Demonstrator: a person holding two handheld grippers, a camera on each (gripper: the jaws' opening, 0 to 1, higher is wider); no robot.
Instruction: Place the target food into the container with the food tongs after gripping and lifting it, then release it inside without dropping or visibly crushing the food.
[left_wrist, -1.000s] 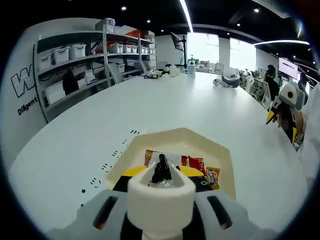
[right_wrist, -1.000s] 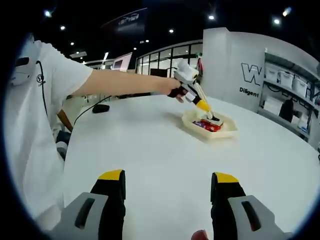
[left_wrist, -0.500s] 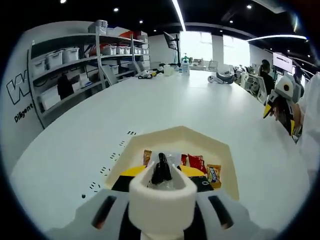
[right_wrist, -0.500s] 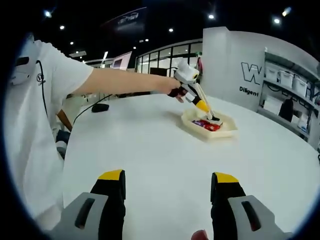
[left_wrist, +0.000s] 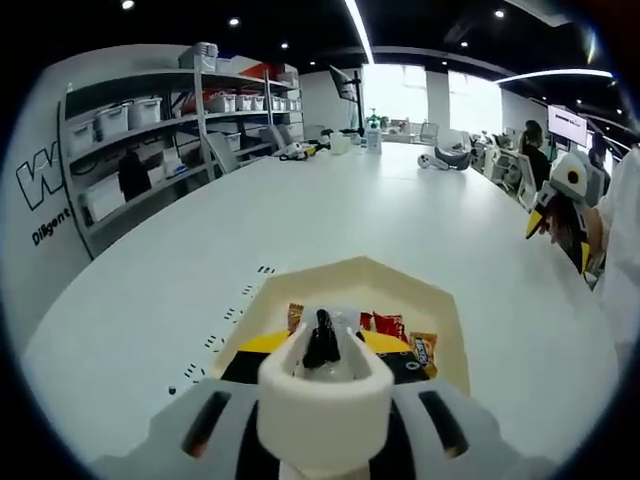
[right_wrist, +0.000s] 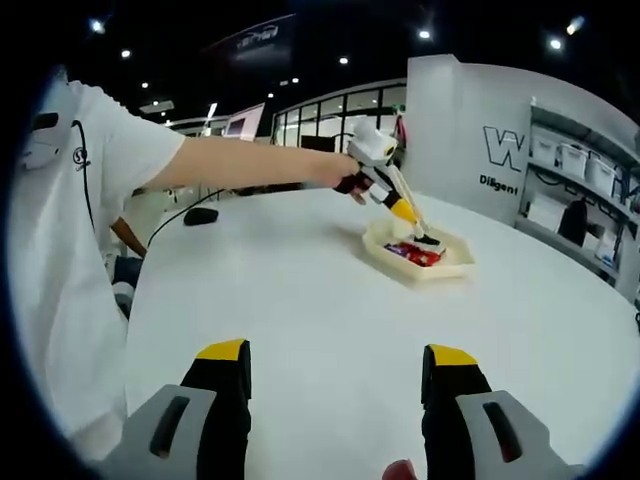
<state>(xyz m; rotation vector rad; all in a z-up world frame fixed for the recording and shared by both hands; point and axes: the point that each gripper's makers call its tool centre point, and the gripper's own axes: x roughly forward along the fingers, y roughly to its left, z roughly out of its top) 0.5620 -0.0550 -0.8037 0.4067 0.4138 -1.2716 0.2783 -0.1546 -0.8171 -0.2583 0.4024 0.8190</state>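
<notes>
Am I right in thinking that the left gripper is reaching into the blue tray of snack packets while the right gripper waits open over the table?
Not quite: the tray is cream, as the right gripper view shows. The left gripper does reach into it among the snack packets, and the right gripper waits open over the table.

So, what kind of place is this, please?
Probably a lab or workshop rather than a kitchen. A long white table runs down the room, metal shelving along one wall holds storage bins, and equipment sits at the table's far end. The ceiling is dark, with spot and strip lights.

"W" + "Diligent" on white wall (right_wrist: 480, 130), cut off.
</notes>
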